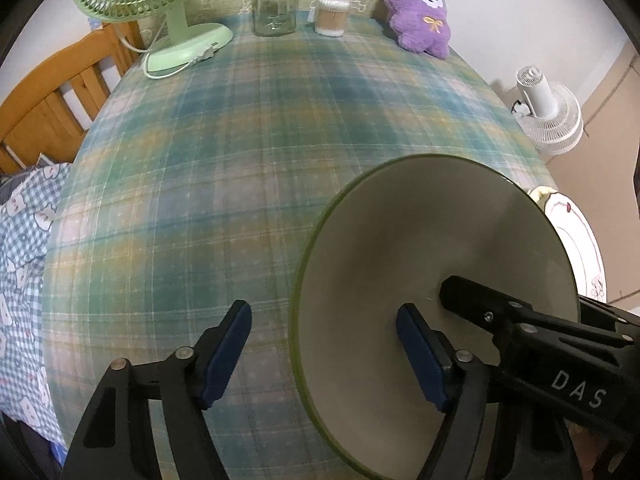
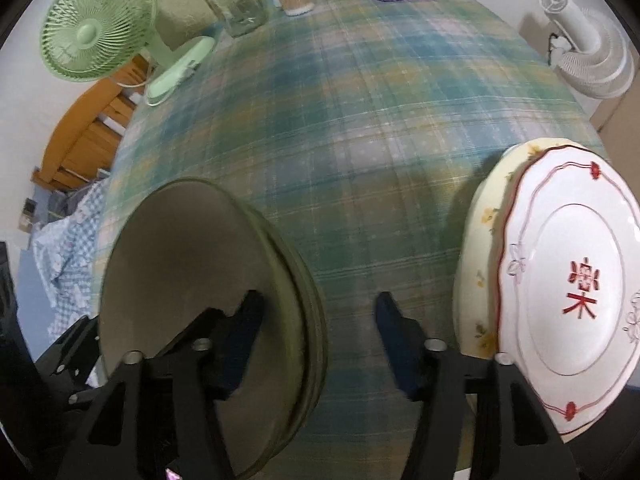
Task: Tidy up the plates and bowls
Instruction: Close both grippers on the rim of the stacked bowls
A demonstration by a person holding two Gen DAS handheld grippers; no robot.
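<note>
A green-rimmed plate (image 1: 420, 248) lies on the plaid tablecloth; in the right wrist view it is at lower left (image 2: 192, 248). My left gripper (image 1: 324, 352) is open, its right finger (image 1: 420, 356) over the plate's inside and its left finger (image 1: 228, 352) over the cloth. My right gripper (image 2: 320, 344) is open, its left finger (image 2: 240, 344) over the green plate and its right finger (image 2: 396, 344) over bare cloth. A white plate with red characters (image 2: 572, 280) sits on a yellow floral plate (image 2: 480, 240) at the right; this stack also shows in the left wrist view (image 1: 580, 236).
At the table's far edge stand a green desk fan (image 1: 140, 4), a glass jar (image 1: 276, 2), a cotton-swab tub (image 1: 332, 16) and a purple plush toy (image 1: 420, 12). A white fan (image 1: 548, 112) stands off the table's right side. A wooden bed frame (image 1: 52, 100) is at the left.
</note>
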